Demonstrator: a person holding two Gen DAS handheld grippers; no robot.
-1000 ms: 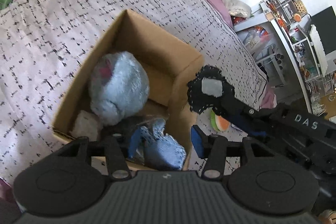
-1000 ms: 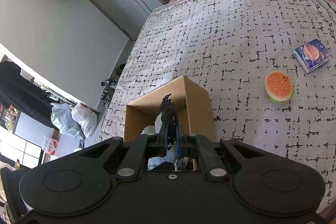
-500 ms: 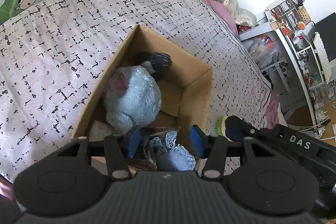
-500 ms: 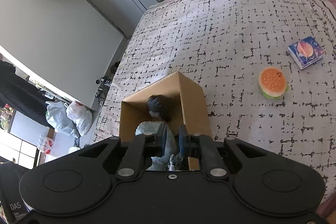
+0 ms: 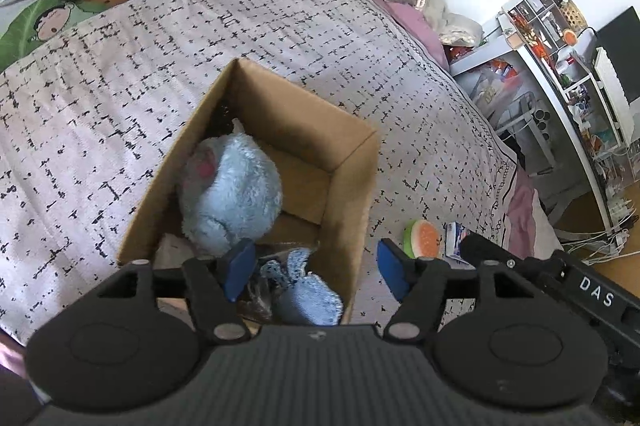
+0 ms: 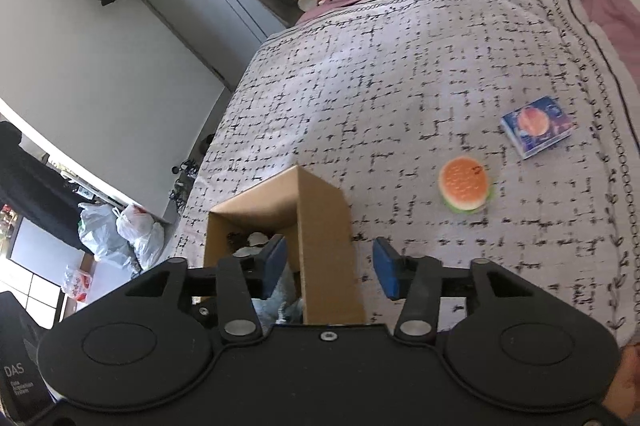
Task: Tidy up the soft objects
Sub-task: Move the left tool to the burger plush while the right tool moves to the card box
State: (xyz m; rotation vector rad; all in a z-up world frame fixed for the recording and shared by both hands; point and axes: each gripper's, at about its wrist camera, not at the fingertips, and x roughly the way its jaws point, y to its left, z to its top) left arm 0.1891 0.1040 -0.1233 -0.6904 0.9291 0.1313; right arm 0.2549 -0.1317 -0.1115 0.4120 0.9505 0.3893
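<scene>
Shown from both wrist views, a cardboard box (image 5: 348,162) stands on the patterned bedspread (image 5: 120,66) and already holds a pale blue plush toy (image 5: 230,188), a dark item (image 5: 222,118) tucked in its far corner, and a blue knitted piece (image 5: 306,292) at its near end. Outside the box, a burger-shaped squishy toy (image 6: 464,184) lies on the bedspread, with a small printed tissue pack (image 6: 536,126) just beyond it; both sit well apart from the box on its right side.

The burger toy is judged light, compressible and somewhat springy. A grip across its round middle, pads on opposite sides of the bun, should hold it without slipping; pinching only the rim might let it squirm free. The tissue pack is likewise soft and would best be taken across its shorter width.

The left gripper (image 5: 316,268) hovers above the near end of the box, tilted downward, its blue pads (image 5: 240,264) spread wide and holding nothing. The right gripper (image 6: 330,268) is poised low over the box's near right wall, pointing along the bed, jaws also wide apart and empty. Part of the right tool's body shows at the lower right of the left view.
</scene>
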